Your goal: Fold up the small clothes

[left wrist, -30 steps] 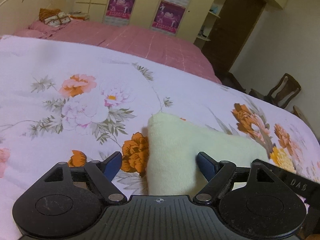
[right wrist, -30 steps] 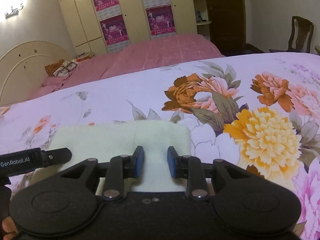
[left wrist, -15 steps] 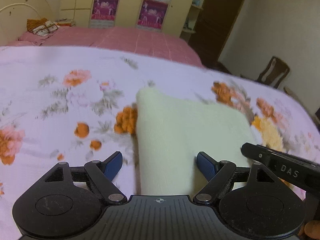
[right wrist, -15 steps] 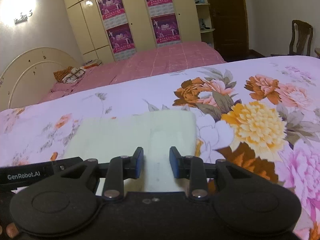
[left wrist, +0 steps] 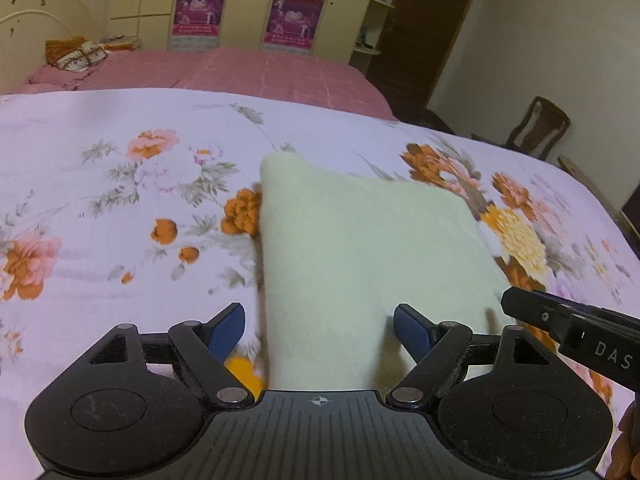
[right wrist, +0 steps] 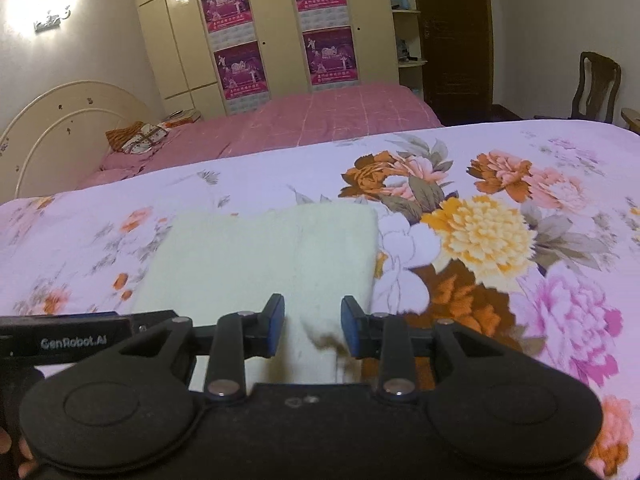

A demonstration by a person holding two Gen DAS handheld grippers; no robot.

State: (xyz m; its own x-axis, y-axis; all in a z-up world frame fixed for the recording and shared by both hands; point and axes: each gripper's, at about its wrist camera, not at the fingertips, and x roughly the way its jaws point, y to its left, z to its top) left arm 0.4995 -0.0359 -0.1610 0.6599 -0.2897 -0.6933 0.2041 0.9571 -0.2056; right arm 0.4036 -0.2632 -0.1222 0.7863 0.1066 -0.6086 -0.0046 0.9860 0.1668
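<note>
A pale yellow folded garment (left wrist: 360, 248) lies flat on the floral bedspread (left wrist: 100, 200). My left gripper (left wrist: 319, 326) hovers over the garment's near left edge, its blue pads wide apart and pressing on nothing. In the right wrist view the same folded garment (right wrist: 260, 256) spreads ahead and to the left. My right gripper (right wrist: 312, 324) stands above the garment's near right part, jaws opening, with cloth seen in the gap below but not pinched. The right gripper's body (left wrist: 576, 336) juts in at the right of the left wrist view.
Floral bedspread (right wrist: 520, 208) stretches right and left of the garment. A pink bed (right wrist: 320, 120) with a cushion (right wrist: 136, 140) lies beyond, wardrobes with posters (right wrist: 280, 32) behind it. A wooden chair (right wrist: 596, 84) stands at far right by a dark door.
Both grippers have drawn back from the garment, so more of it shows. The right gripper's jaws have widened slightly. The left gripper's jaws stay wide apart.
</note>
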